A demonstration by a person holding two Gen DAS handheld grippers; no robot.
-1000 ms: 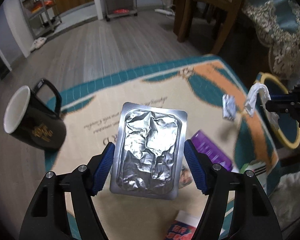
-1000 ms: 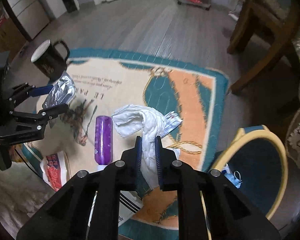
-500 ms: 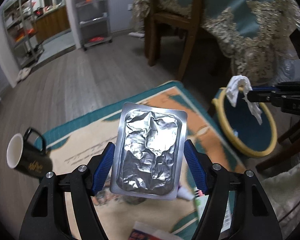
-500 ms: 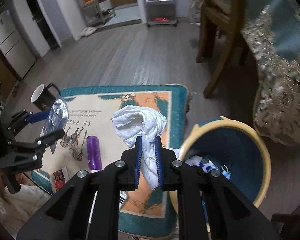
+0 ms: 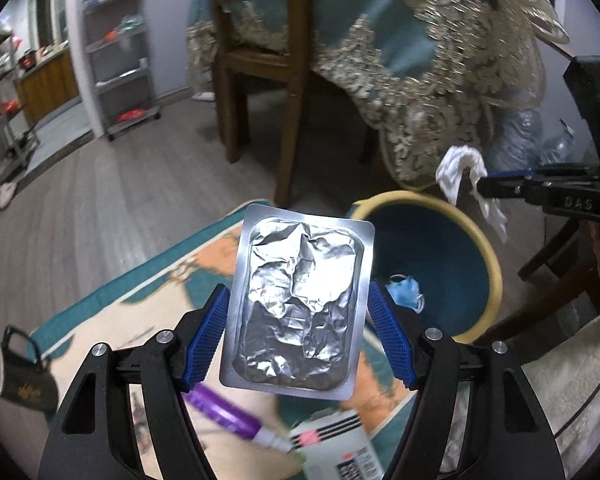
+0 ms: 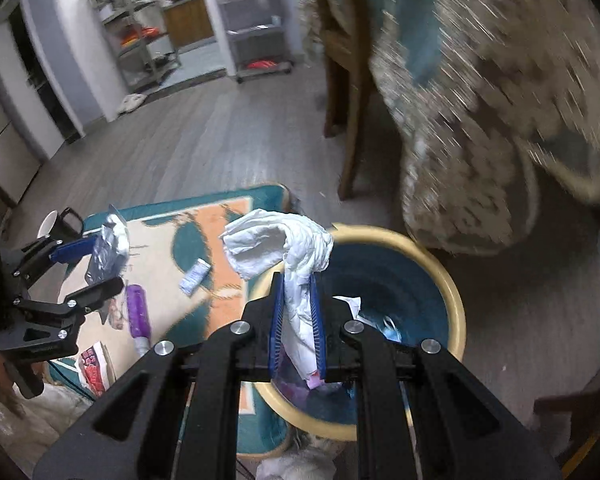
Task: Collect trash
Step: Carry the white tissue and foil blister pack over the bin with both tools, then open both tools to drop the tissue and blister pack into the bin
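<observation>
Silver foil blister pack (image 5: 296, 304) clamped flat between your left gripper (image 5: 298, 334) fingers, over rug edge beside bin (image 5: 488, 264); right gripper (image 6: 298, 312) fingers pinched tight on white tissue wad (image 6: 280, 248), hanging right above bin opening, mask inside

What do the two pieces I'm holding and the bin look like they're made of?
Left gripper: blister pack, shiny crinkled foil, probably on plastic. Right gripper: tissue, soft white matte paper, crumpled. Bin: looks like smooth plastic, yellow rim, blue inside.
</observation>
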